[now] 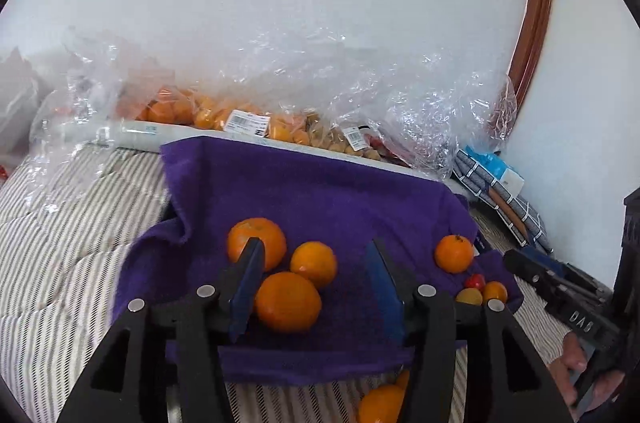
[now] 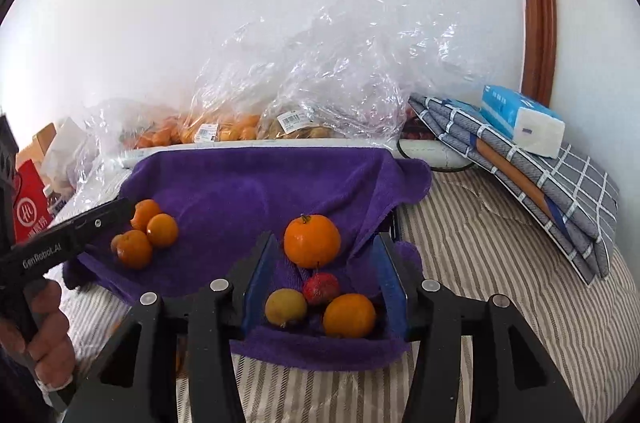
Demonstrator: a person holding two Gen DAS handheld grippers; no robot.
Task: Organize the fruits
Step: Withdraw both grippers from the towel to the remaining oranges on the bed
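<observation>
Right wrist: "GenRobot.AI" on left gripper (image 2: 126,209)

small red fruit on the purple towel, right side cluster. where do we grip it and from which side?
Grip the small red fruit across its middle, coming from above. The yellowish round fruit and an orange crowd its near side, and the larger stemmed orange sits close behind, so a level approach would likely bump them. The right gripper stands open before it.
</observation>
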